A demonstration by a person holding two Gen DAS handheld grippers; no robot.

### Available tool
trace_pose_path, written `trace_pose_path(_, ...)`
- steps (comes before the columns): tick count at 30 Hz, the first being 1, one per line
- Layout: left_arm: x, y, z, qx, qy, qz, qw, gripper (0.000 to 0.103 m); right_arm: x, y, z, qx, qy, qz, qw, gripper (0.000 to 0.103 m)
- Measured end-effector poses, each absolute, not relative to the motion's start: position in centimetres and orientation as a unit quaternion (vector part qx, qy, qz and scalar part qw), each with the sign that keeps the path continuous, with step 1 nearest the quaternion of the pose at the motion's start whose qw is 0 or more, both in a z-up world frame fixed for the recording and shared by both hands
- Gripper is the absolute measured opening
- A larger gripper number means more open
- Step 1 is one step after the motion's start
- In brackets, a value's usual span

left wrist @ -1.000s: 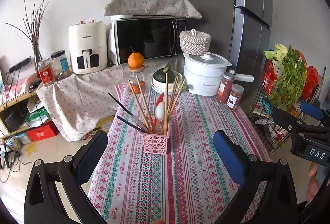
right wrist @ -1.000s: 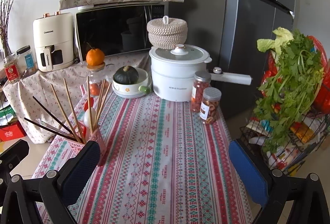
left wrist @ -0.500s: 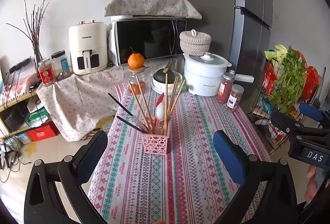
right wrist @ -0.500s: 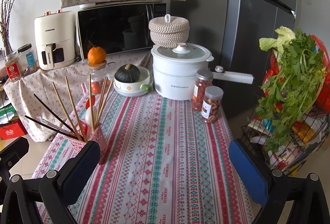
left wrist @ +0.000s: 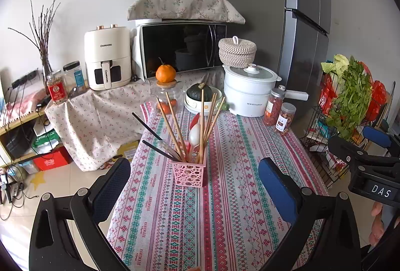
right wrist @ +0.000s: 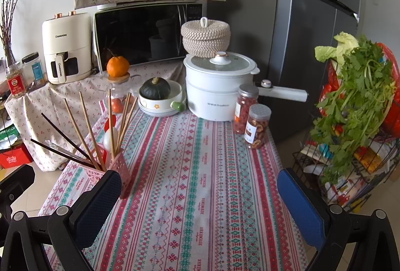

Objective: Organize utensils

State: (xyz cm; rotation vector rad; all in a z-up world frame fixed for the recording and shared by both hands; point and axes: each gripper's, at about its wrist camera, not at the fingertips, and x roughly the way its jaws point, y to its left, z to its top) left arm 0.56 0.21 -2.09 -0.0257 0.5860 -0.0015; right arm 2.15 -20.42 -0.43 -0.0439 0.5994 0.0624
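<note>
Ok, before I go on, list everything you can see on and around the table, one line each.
Utensil holder: one, pink, near table centre-left.
Wooden chopsticks: several, brown, upright in holder.
Black chopsticks: two, leaning left from holder.
Spoon: one, white, in holder.
Tablecloth: one, red-green patterned, over table.
Electric pot: one, white, table's far end.
Snack jars: two, clear, right of pot.
Squash: one, dark green, in bowl.
Orange: one, on jar lid.
Woven basket: one, beige, behind pot.
Microwave: one, cloth-covered.
Air fryer: one, cream.
Greens: a bunch, wire rack, right.
Left hand-held gripper: open, empty.
Right hand-held gripper: open, empty.
</note>
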Motion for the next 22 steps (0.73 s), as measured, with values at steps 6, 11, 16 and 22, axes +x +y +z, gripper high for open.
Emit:
trace_pose_path(6,0.55,0.27,-2.11,-0.013,0.288,0.000,0.957,0.103,2.16,-20.40,-0.42,-0.022,0.295,0.030,0.955,0.102)
trace_pose_path(11,0.59,0.39,-2.15,-0.012,0.291,0.001,0.957,0.103,2.17,-20.40,-0.43,-0.022,0.295,0.030,0.955,0.102)
trace_pose_path(16,0.59,0.32,-2.21,-0.012,0.291,0.001,0.957,0.103,2.14,-20.37,-0.44,-0.022,0.295,0.030,0.955,0.102)
trace_pose_path(22,0.75,0.28,-2.84,-0.015,0.295,0.001,0.955,0.103,2.20,-20.36,-0.53,-0.022,0.296,0.031,0.954,0.102)
